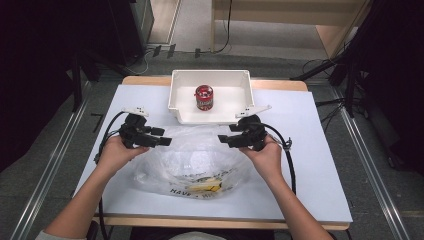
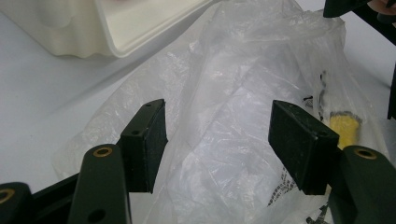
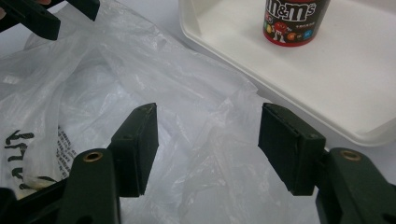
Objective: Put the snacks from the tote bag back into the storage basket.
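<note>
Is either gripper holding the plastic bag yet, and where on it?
Nothing is held. The left gripper and right gripper both stand open over the bag, pads not pressing it.

Each black hand-held gripper [image 1: 167,141] has blocky flat pads, brass-ringed screw holes, a trailing black cable and a pale top plate.

A white-topped counter [image 1: 310,150] with a wooden edge is standing on a grey carpeted floor [image 1: 45,165]; metal rails [image 1: 370,155] are running along the floor on both sides; black cables [image 1: 145,57] are trailing across the carpet beyond the counter's far edge; a pale wooden desk [image 1: 300,15] is standing at the back; black curtains [image 1: 35,60] are hanging at the left and right, darkening both sides.
</note>
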`<state>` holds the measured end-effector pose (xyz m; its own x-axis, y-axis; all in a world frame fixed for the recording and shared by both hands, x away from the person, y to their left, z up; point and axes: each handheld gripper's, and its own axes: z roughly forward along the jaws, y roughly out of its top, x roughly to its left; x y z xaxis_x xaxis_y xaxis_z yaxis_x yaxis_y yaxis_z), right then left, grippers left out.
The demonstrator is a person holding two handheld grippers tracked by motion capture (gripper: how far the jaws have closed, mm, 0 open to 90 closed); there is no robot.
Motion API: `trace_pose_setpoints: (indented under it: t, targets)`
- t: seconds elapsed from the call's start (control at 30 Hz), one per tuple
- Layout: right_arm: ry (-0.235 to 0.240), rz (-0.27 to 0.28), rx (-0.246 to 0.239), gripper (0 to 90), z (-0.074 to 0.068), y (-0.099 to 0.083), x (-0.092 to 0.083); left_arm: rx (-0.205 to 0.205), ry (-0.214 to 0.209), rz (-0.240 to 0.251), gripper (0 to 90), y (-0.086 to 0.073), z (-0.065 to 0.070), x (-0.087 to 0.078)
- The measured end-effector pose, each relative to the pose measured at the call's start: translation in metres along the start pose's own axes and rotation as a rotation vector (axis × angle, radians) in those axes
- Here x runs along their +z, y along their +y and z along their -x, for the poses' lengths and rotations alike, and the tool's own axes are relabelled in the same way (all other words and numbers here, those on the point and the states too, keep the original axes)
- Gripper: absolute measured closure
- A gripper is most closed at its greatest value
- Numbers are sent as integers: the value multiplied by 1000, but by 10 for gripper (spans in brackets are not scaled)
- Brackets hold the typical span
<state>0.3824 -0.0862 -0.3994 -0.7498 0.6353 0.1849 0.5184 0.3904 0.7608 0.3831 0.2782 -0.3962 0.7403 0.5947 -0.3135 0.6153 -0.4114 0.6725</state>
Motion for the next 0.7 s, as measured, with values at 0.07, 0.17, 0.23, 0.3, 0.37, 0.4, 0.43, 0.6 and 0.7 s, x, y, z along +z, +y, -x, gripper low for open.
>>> trace_pose_setpoints:
  t: [0.07, 0.17, 0.23, 0.3, 0.37, 0.4, 0.43, 0.6, 0.7]
  targets:
    - [-2, 3, -6, 387, -1, -2, -1, 6, 2, -3, 382, 0, 0, 1]
    - [0, 5, -4, 386, -2, -5, -2, 12, 1, -5, 382, 0, 1, 1]
    - [0, 3, -9, 385, -4, -7, -3, 11, -1, -5, 382, 0, 1, 1]
    - [1, -1, -5, 379, -5, -9, -5, 4, -2, -3, 381, 0, 1, 1]
    - [4, -1, -4, 375, -6, -10, -5, 2, -2, -4, 381, 0, 1, 2]
    - [6, -1, -7, 373, -7, -11, -6, 5, -2, -4, 381, 0, 1, 2]
    - [6, -1, -8, 373, -7, -12, -7, 7, 0, -6, 381, 0, 1, 2]
    - [10, -5, -6, 370, -9, -17, -8, 13, -2, -10, 380, 0, 2, 3]
    - [7, -8, -7, 366, -11, -20, -8, 13, -2, -12, 380, 0, 2, 4]
